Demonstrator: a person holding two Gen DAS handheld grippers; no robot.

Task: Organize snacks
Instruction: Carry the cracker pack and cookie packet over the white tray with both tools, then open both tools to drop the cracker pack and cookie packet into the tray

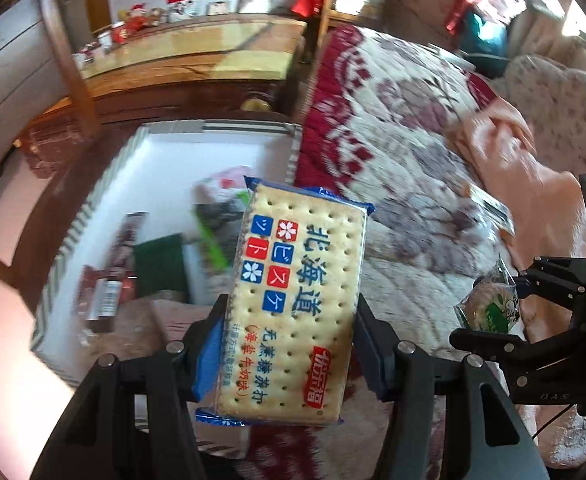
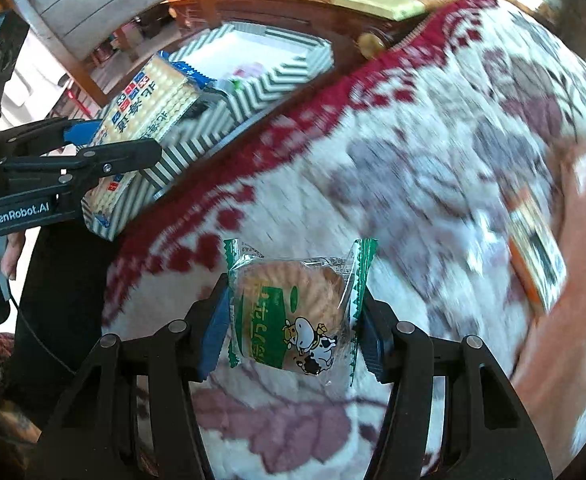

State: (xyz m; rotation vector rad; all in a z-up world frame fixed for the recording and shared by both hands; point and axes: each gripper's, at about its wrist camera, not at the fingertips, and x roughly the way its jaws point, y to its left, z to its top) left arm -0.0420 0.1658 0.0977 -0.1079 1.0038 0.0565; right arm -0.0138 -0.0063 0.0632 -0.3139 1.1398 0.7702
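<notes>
"GenRobot.AI" lettering [image 2: 19, 213] beside cracker packet [image 2: 149, 108]

Both tongs [image 1: 293, 344] [image 2: 293, 332] clamped, angled downward

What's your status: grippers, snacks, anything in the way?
Left gripper shut on cracker pack. Right gripper shut on round biscuit packet. Striped box ahead of the left gripper, already holding snacks. Nothing in the way.

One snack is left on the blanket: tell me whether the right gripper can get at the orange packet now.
Probably not yet: the right gripper is shut on a cookie pack, so its jaws are full. The orange packet itself lies uncovered on the blanket.
</notes>
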